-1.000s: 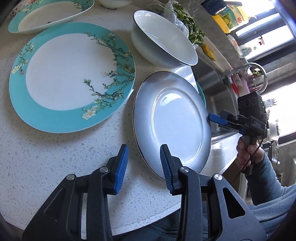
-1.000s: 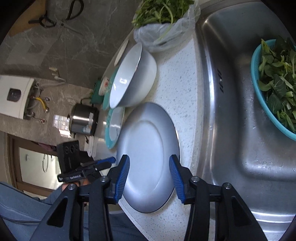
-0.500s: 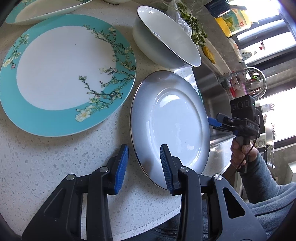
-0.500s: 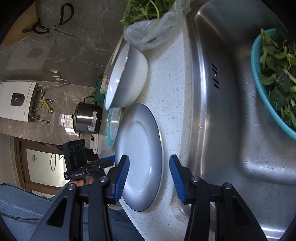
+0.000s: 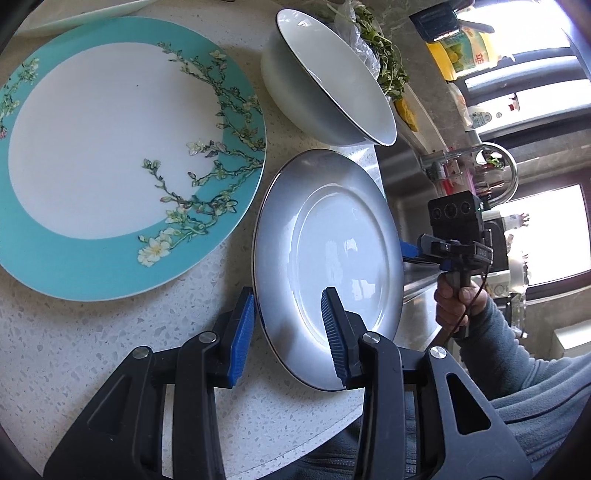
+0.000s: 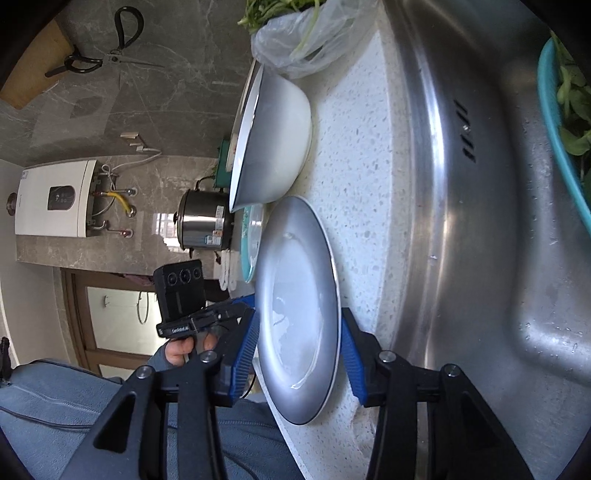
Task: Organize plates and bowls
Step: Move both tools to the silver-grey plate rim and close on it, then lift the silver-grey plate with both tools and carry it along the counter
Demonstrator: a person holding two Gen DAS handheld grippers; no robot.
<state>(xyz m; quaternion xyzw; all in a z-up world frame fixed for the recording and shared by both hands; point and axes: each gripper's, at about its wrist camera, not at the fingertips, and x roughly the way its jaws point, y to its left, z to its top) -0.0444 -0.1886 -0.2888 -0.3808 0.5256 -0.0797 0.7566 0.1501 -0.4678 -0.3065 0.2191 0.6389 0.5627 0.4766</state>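
A grey-rimmed plate lies on the speckled counter, its near edge over the counter's front. My left gripper is open and straddles the plate's near-left rim. My right gripper is open and straddles the opposite rim of the same plate; it also shows in the left wrist view. A large teal floral plate lies to the left. A white bowl sits behind the grey plate.
A steel sink lies right of the counter, with a teal basket of greens in it. A plastic bag of greens sits behind the bowl. Another teal plate is at the far left edge.
Both grippers have moved in toward the grey plate, and their open jaws now straddle its opposite rims. The plate itself has not visibly moved.
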